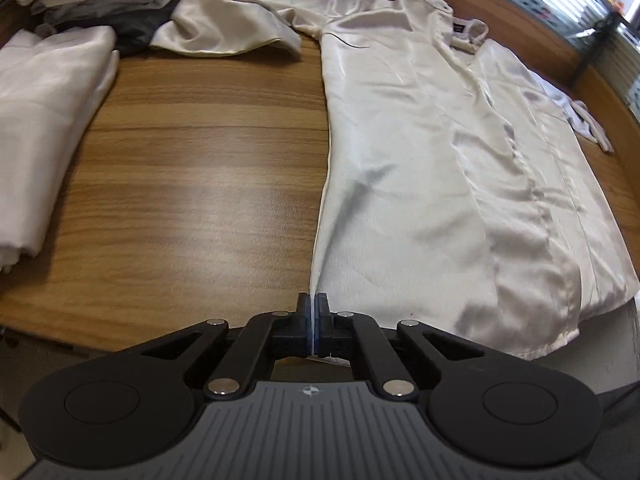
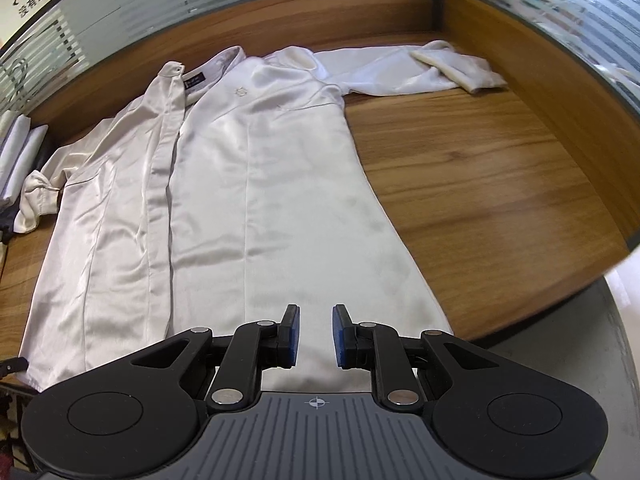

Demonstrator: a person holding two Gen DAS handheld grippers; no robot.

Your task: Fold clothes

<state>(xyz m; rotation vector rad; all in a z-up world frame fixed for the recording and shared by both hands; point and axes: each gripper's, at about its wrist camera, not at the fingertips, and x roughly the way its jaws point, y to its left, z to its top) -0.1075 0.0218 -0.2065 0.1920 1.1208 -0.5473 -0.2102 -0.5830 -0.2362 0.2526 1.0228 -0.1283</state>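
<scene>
Fingers of the left gripper pinched on the shirt hem corner, right gripper gaping above the hem, shirt flat on the table: satiny, light, likely slippery, so grip hems and seams.

A wooden table with a glossy grain takes up most of both views. A raised wooden ledge lines its far edge, backed by striped frosted glass panels. Grey floor shows beyond the near right corner.
</scene>
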